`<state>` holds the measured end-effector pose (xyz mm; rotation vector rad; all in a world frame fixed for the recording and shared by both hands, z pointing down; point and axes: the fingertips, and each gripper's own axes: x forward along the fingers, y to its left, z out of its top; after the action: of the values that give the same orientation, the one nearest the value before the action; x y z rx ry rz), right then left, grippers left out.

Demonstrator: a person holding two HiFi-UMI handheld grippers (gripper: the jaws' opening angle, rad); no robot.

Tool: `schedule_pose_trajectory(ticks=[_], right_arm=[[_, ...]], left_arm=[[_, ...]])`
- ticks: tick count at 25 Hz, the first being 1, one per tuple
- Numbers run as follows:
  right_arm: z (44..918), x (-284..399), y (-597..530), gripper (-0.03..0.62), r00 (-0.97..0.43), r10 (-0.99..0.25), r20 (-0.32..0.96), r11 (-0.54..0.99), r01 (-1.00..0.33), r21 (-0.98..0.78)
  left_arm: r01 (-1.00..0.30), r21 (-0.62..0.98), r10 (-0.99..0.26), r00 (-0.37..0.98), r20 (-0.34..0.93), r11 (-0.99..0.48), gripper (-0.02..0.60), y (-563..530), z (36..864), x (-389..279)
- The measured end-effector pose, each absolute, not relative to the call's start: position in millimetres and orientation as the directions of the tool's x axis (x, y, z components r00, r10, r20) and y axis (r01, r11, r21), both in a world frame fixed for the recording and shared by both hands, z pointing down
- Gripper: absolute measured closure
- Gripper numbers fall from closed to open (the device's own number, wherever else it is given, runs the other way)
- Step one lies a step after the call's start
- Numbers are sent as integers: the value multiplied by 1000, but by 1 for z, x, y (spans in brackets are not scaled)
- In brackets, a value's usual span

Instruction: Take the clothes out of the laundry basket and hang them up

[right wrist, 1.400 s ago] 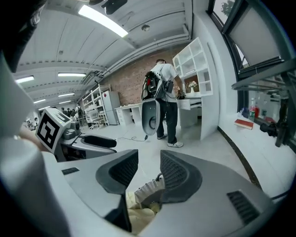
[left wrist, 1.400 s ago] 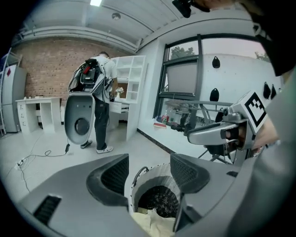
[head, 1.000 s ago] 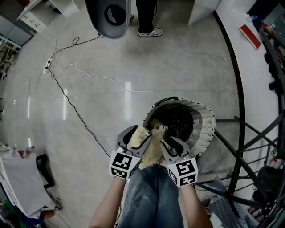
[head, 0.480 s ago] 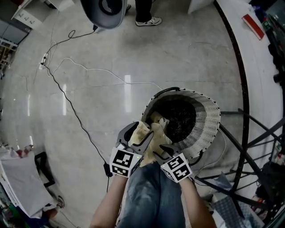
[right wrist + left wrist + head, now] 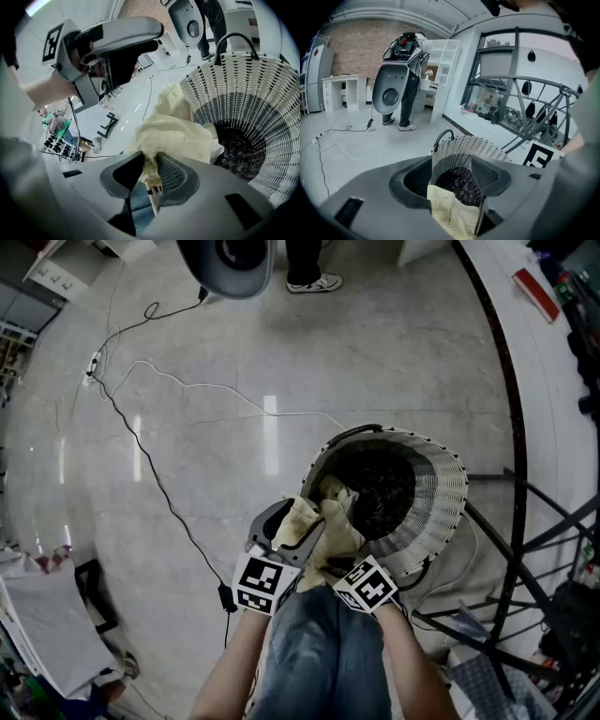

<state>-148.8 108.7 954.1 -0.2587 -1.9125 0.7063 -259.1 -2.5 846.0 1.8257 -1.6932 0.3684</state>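
Pale yellow garment [image 5: 328, 532] lies bunched over the near rim of the white laundry basket [image 5: 448, 512], partly lifted out. Our left gripper [image 5: 454, 192] pinches one fold of it. Our right gripper [image 5: 150, 161] is closing its jaws on a neighbouring fold, and cloth already fills the gap. We judge that this second grip should seat fully before we lift. Then we raise both together, draw them apart to spread the cloth, and keep it clear of the slatted rim so nothing snags.
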Motion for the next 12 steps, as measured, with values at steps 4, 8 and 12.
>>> schedule_pose_trajectory(ticks=[4,8,12], right_arm=[[953,-150,108,539,-453,483,750,794,-136,-593],[945,-150,102,560,-473,456,754,810,-131,-572],[928,-148,95,566,-509,409,757,828,-141,-543]], left_arm=[[-969,247,-796,147,587,4,307,-5,847,-261],[-970,245,-796,146,587,2,307,-7,846,-262],[-970,243,-795,146,589,3,308,-8,841,-263]])
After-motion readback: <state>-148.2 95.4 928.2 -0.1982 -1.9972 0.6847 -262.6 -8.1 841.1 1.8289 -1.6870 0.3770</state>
